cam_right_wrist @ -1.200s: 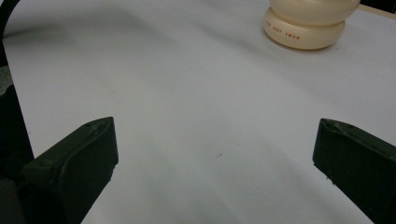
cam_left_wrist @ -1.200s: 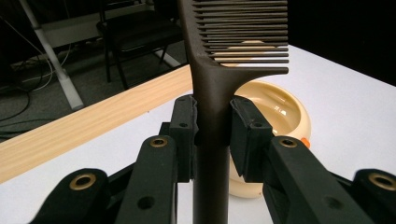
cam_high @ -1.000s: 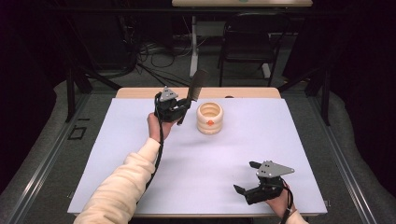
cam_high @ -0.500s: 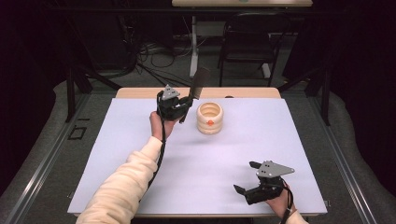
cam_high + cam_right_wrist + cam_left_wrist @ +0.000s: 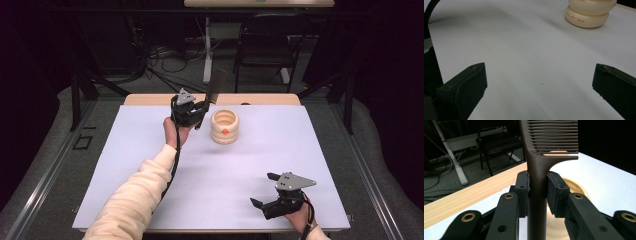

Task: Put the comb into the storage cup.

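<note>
Comb lifted beside the holder, not yet put in.

The left gripper [image 5: 192, 114] had its jaws clamped on the handle of a dark comb [image 5: 541, 165], held upright at the far side of the table [image 5: 325, 150], just beside the ribbed cream holder [image 5: 224, 126]. Placing it probably remained. The right gripper [image 5: 265, 192] rested near the front edge, jaws wide and empty.

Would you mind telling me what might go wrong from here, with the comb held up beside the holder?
1. The left gripper clamps the comb low on its narrow handle; the long toothed end could pivot or slip.
2. The comb stands close to the cream holder, so a misaimed move might tip it.
3. The right gripper rests open and far off, too distant to steady the holder.
</note>
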